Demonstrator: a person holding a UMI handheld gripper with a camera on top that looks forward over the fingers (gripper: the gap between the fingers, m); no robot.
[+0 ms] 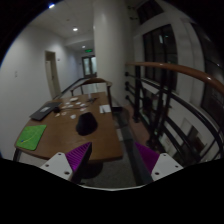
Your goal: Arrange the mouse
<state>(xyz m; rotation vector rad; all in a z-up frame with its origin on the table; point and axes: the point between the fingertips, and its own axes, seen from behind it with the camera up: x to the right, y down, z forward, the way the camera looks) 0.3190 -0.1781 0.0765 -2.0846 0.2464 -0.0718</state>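
Mouse (87, 122) rests at frame centre on the wooden desk (62, 135), beyond the fingers. Hand-held gripper (111, 160) hangs at lower centre, fingers apart, holding nothing. A green mat (31, 137) lies at left; a railing (168, 72) runs at right.

Dark mouse (87, 122) resting flat on wooden tabletop, well beyond hand-held gripper (112, 160), untouched.
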